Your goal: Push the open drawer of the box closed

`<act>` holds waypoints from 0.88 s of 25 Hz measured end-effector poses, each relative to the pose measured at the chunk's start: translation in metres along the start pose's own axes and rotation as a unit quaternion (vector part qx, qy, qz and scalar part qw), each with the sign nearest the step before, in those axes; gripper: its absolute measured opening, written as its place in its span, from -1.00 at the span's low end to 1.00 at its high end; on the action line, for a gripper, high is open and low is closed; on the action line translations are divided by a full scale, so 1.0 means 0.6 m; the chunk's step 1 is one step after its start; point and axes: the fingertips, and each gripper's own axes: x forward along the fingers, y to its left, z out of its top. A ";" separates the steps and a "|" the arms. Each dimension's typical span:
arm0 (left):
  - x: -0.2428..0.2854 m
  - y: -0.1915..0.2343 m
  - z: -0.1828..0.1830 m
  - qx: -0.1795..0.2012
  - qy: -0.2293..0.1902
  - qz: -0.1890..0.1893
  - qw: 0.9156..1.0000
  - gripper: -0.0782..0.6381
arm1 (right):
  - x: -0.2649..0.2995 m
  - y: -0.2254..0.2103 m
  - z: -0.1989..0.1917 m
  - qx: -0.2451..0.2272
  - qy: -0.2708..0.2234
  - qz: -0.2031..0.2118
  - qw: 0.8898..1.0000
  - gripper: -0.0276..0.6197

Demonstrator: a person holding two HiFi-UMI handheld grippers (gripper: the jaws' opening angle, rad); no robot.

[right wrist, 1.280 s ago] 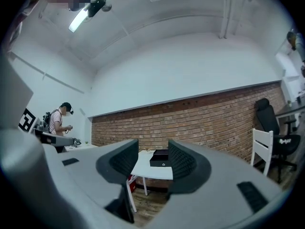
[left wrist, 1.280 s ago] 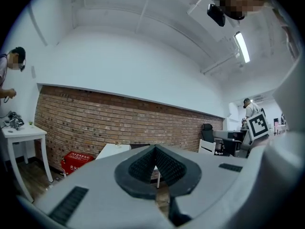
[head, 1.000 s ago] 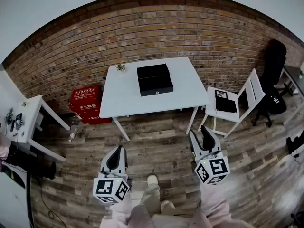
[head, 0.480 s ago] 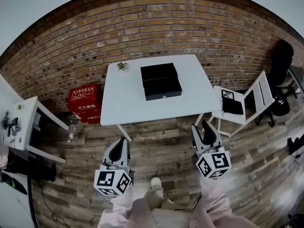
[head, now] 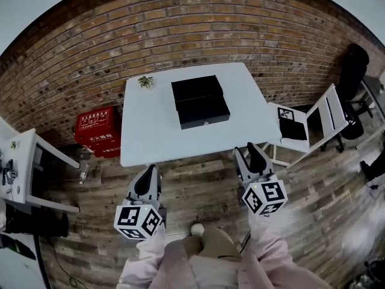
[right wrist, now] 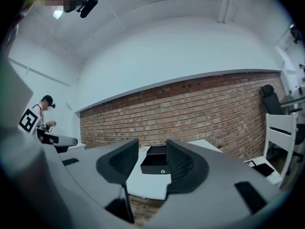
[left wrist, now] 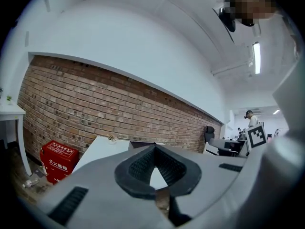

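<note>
Box (head: 196, 89) at table (head: 150, 131) far edge, drawer (head: 204, 111) open. L gripper (head: 153, 171) closed, empty. R gripper (head: 245, 153) jaws apart, empty; both off table's near edge.

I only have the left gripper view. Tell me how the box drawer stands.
Observer: In the head view the drawer is pulled out of the black box toward you.
Operator: Give me the right gripper's state.
Observer: The right gripper has its jaws apart, nothing held, the box framed between them.
Operator: Say how near I am.
Observer: The left gripper and the right one hang over the wooden floor, short of the table's near edge.
</note>
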 end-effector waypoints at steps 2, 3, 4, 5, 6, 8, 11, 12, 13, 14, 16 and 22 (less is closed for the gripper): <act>0.019 0.007 -0.007 -0.004 0.009 -0.005 1.000 -0.80 | 0.019 -0.003 -0.012 0.003 0.009 -0.001 1.000 -0.37; 0.028 0.010 -0.011 -0.007 0.014 -0.007 1.000 -0.80 | 0.028 -0.005 -0.017 0.004 0.013 -0.001 1.000 -0.37; 0.038 0.013 -0.015 -0.010 0.019 -0.009 1.000 -0.80 | 0.037 -0.007 -0.022 0.005 0.017 -0.001 1.000 -0.37; 0.048 0.017 -0.019 -0.013 0.023 -0.010 1.000 -0.80 | 0.046 -0.008 -0.027 0.006 0.021 0.000 1.000 -0.37; 0.057 0.021 -0.023 -0.017 0.028 -0.010 0.999 -0.80 | 0.055 -0.009 -0.032 0.007 0.024 0.002 1.000 -0.37; 0.074 0.027 -0.033 -0.025 0.037 -0.012 0.999 -0.80 | 0.071 -0.013 -0.045 0.006 0.033 0.004 0.999 -0.37; 0.099 0.035 -0.051 -0.036 0.050 -0.013 0.998 -0.80 | 0.093 -0.023 -0.069 0.011 0.048 0.003 0.999 -0.37; 0.109 0.039 -0.056 -0.039 0.054 -0.013 0.998 -0.80 | 0.102 -0.027 -0.077 0.014 0.053 0.004 0.999 -0.37; 0.119 0.043 -0.061 -0.043 0.058 -0.012 0.997 -0.80 | 0.113 -0.031 -0.084 0.016 0.058 0.004 0.998 -0.37; 0.130 0.048 -0.066 -0.047 0.061 -0.010 0.997 -0.80 | 0.123 -0.034 -0.092 0.019 0.063 0.005 0.998 -0.37; 0.154 0.059 -0.077 -0.056 0.071 -0.007 0.996 -0.80 | 0.146 -0.042 -0.109 0.023 0.074 0.007 0.997 -0.37; 0.231 0.082 -0.121 -0.086 0.107 0.002 0.991 -0.80 | 0.217 -0.066 -0.165 0.039 0.116 0.019 0.992 -0.37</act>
